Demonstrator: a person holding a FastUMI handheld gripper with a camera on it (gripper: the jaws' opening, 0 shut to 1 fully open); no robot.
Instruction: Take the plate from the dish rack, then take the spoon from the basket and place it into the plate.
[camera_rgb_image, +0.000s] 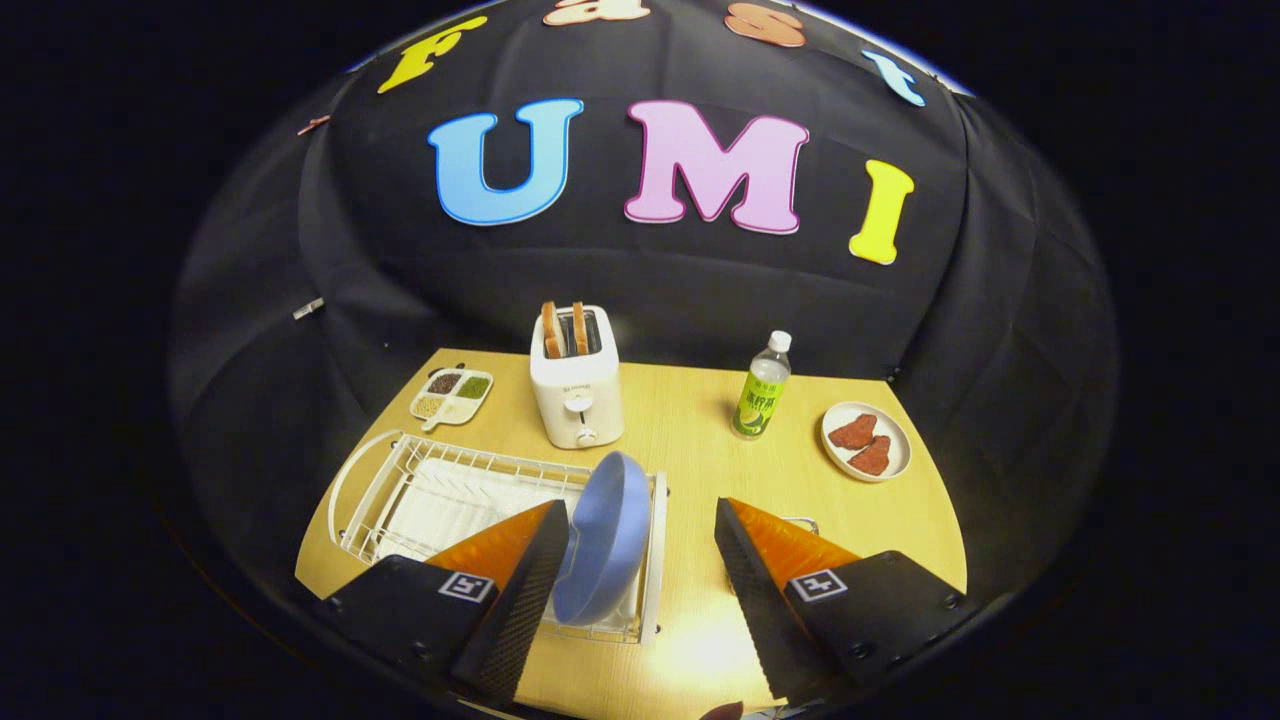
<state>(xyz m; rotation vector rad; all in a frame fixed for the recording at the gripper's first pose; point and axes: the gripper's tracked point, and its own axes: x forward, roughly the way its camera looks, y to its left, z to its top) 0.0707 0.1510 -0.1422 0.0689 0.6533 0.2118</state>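
Note:
A blue plate (603, 540) stands on edge in the right end of a white wire dish rack (420, 480) on the wooden table. My gripper (640, 520) is open, fingers wide apart, held above the table. The left finger (520, 560) overlaps the rack just left of the plate; the right finger (770, 560) is over bare table to the plate's right. Nothing is held between them. A bit of wire basket (800, 522) peeks out behind the right finger; the spoon is hidden.
A white toaster (575, 385) with two bread slices stands beyond the rack. A divided dish of grains (452, 395) lies at the far left, a bottle (762, 385) and a small plate with meat slices (866, 442) at the far right.

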